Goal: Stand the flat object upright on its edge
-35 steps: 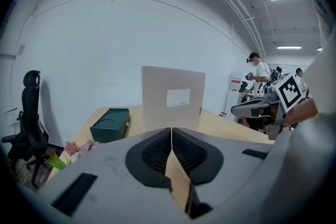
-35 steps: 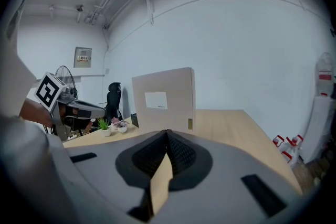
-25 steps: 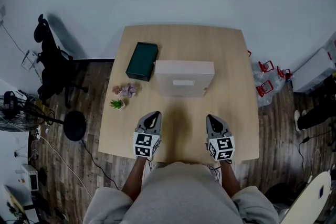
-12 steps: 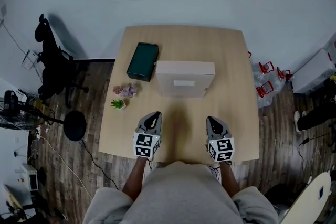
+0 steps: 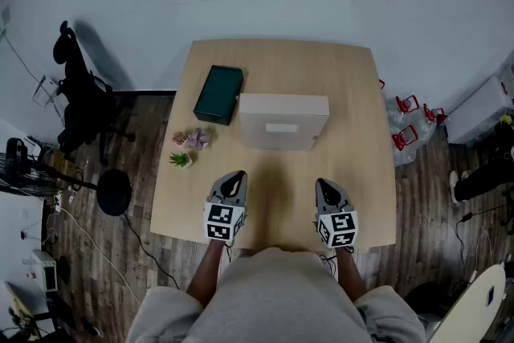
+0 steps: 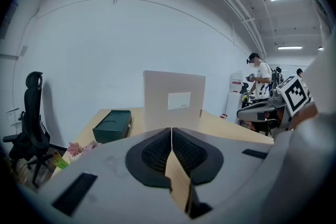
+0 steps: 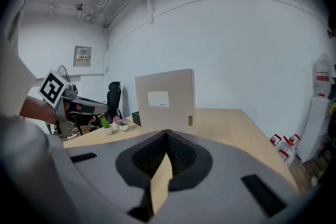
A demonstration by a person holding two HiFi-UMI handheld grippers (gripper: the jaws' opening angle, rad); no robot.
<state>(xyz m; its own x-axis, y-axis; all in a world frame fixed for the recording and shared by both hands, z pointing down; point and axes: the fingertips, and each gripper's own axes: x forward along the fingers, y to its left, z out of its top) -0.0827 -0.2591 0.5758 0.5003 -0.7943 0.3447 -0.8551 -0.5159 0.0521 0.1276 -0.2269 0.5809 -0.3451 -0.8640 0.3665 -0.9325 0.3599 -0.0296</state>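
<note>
The beige box stands upright on its edge mid-counter, its label print too small to read, its back face hidden. A green case lies just beside it. The left claw and right claw are pressed together, empty, near the front edge. The pale wood counter abuts a white wall; an office chair stands on the plank floor.

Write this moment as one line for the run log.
flat box: upright on table | left claw: shut, empty | right claw: shut, empty
</note>
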